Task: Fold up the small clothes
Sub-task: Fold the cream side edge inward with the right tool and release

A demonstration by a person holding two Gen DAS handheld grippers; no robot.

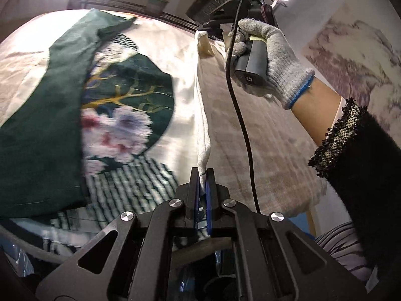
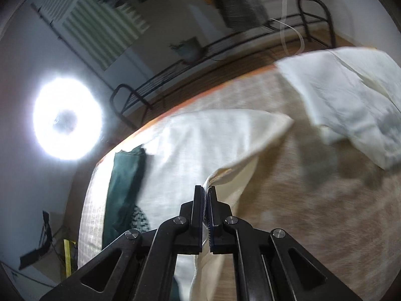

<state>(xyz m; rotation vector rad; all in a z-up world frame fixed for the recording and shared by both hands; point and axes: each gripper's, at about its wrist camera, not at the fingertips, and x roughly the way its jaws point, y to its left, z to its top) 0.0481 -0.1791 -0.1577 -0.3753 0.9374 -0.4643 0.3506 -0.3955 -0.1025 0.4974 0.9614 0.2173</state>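
The surface was a wide bed or table spread with a pale beige woven cover [image 2: 300, 200], its far edge trimmed in orange. Behind it ran a black metal tube frame [image 2: 140, 95] along a wooden strip, with a small potted plant [image 2: 188, 47] standing by the white wall and a green-and-white striped panel [image 2: 100, 30] higher up. A round lamp [image 2: 67, 118] glared on the left side of the room, and a marble-patterned sheet [image 1: 351, 57] covered the wall on the other side.

The left gripper [image 1: 203, 175] was clenched on one end of a cream-white cotton garment [image 1: 203, 130], pinching its rolled edge between the blue pads. The cloth stretched away taut to the right gripper [image 1: 213, 31], held by a hand in a grey knitted glove [image 1: 273, 57] with a black cable [image 1: 240, 130] trailing from it. In the right wrist view that gripper [image 2: 206, 190] was likewise shut tight on a fold of the same cream fabric, which was lifted off the cover and draped back toward the frame.

To the left lay a dark green garment [image 1: 45, 130] over a cloth printed with pink and purple blossoms and black-and-white stripes [image 1: 120, 130]. Another cream-white folded cloth [image 2: 356, 100] rested on the beige cover near the far right.
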